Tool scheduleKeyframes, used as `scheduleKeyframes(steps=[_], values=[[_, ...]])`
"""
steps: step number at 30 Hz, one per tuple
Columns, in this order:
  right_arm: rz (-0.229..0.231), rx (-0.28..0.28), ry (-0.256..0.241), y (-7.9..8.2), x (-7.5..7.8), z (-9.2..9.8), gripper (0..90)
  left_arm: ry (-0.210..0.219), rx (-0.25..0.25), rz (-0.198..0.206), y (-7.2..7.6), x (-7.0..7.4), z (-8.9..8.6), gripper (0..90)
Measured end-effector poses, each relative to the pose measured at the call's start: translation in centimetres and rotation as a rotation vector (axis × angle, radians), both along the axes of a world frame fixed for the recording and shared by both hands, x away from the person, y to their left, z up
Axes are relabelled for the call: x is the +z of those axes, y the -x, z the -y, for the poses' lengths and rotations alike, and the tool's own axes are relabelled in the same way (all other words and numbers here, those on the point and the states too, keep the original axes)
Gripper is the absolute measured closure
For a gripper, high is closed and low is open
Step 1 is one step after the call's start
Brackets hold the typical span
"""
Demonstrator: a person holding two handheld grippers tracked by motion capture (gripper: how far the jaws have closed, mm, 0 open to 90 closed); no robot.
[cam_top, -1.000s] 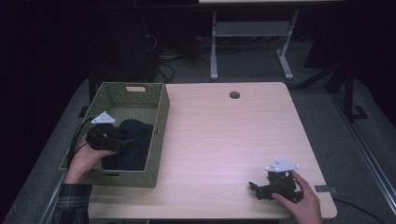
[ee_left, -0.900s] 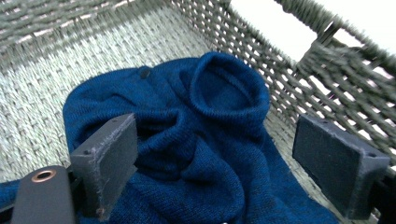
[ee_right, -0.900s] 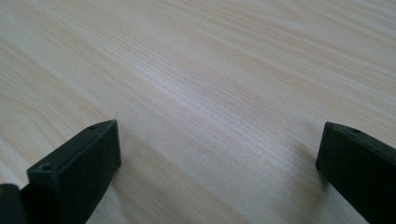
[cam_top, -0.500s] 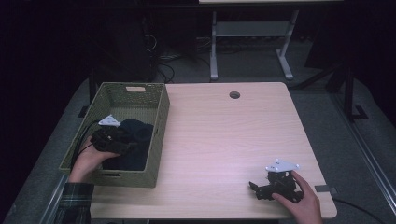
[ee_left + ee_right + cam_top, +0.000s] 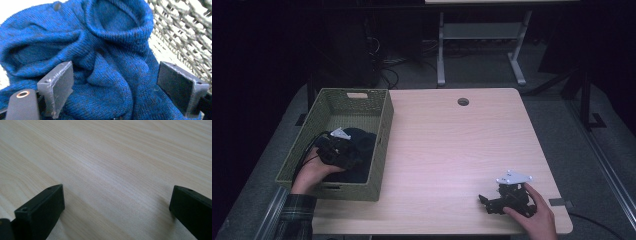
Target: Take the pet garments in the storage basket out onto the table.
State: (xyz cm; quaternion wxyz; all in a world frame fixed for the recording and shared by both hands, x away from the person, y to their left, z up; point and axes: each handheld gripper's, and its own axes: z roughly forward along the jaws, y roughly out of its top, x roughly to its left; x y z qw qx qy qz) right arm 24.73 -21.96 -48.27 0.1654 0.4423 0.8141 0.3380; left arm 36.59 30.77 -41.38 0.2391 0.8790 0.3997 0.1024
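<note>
A crumpled blue knitted garment (image 5: 105, 62), probably a sweater, lies bunched in the near half of the green woven basket (image 5: 382, 125) at the table's left side. In the high view it reads only as a dark heap (image 5: 362, 150). The left gripper (image 5: 115, 87) is down inside the basket with its jaws spread wide apart; thick folds of the knit swell up between them, but neither pad is pressing the fabric, so nothing is held.

The likely step is a pinch on one of those folds, and that is where trouble could start. If the jaws close on only a shallow ridge of the loose knit, the cloth may slip out as it is lifted, or a single layer may come up and leave the rest dragging. The basket's woven wall stands close beside the right-hand jaw in the left gripper view, so a closing or lifting motion could catch the weave and tip or drag the light basket. A deep fold could also snag on the jaw edges.

The right gripper (image 5: 504, 199) rests low over the bare wooden table (image 5: 462, 150) near its front right corner, jaws also wide apart and empty, well away from the basket and unable to steady it from there.
</note>
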Motion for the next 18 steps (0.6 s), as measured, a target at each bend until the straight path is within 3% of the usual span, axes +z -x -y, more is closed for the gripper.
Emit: scheduleKeyframes(steps=[7,18], values=[[0.000,0.000,0.000,0.0,0.0,0.0,0.0,-0.093,-0.008,-0.062,-0.3,-1.0,0.7,13.5],[0.000,0.000,0.000,0.0,0.0,0.0,0.0,-0.152,0.000,-0.109,-0.5,-1.9,1.2,14.8]])
